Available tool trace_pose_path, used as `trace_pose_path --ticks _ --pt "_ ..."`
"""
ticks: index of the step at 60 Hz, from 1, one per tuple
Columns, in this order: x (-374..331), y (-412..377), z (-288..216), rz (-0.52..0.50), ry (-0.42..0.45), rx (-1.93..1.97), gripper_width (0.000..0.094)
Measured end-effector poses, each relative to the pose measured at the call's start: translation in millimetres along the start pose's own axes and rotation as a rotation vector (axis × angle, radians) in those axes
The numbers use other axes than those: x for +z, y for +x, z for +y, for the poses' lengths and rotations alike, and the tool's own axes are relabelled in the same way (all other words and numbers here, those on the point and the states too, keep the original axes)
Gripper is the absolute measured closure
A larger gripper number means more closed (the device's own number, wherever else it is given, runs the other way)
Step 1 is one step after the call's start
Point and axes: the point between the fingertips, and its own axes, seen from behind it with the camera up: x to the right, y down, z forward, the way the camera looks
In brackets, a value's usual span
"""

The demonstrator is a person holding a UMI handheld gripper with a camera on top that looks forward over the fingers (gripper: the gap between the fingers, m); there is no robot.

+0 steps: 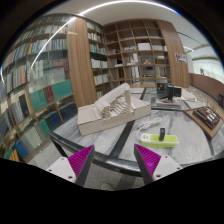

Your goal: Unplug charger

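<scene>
The gripper [113, 160] is wide open and holds nothing. On the table [185, 140], just ahead of the right finger, lies a yellow-green box [158, 139]. I cannot tell a charger for sure.

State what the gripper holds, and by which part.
Nothing is held. The gripper is open, its pink pads apart with only bare table between them.
</scene>
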Motion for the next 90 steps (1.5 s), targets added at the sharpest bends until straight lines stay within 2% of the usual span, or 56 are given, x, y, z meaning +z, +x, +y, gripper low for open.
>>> trace_pose_path --ticks 8,14,21,34,39,45,46,48,52,53,54,59,64,74,76,81,86,90 --pt "15.4 22.5 13.6 0.035 -0.006 -0.050 0.0128" --pt "51.9 50.5 23.6 0.077 -0.020 -0.051 0.0130" --pt "74.7 99.9 34.9 0.152 -0.056 -0.068 0.0127" --pt "125.8 208.5 33.3 0.315 -0.060 0.033 0.0131" --pt "148.4 231.6 37.3 0.320 -0.081 0.060 0.0138" --pt "176.2 243.8 28.1 0.324 -0.052 0.045 0.0196" --pt "180.0 244.9 26.0 0.323 -0.045 0.036 0.0172" --pt "187.1 246.1 22.8 0.322 -0.036 0.014 0.0264" --pt "200.1 246.0 21.3 0.304 -0.029 -0.006 0.0662" --pt "199.7 251.1 20.6 0.324 -0.023 -0.006 0.0697" --pt "199.7 254.0 20.9 0.336 -0.022 -0.005 0.0783" --pt "198.9 255.8 18.3 0.348 0.020 0.051 0.0829" --pt "200.1 254.8 18.7 0.350 0.015 0.042 0.0873" --pt "197.9 252.8 14.8 0.333 0.013 0.038 0.0888" --pt "188.0 251.7 -6.1 0.322 0.080 0.049 0.0887" --pt "141.9 256.6 -85.3 0.372 0.264 -0.037 0.0888" --pt "112.0 256.3 -128.8 0.335 0.321 -0.026 0.0889" --pt "91.7 272.3 -144.4 0.369 0.328 -0.047 0.0889"
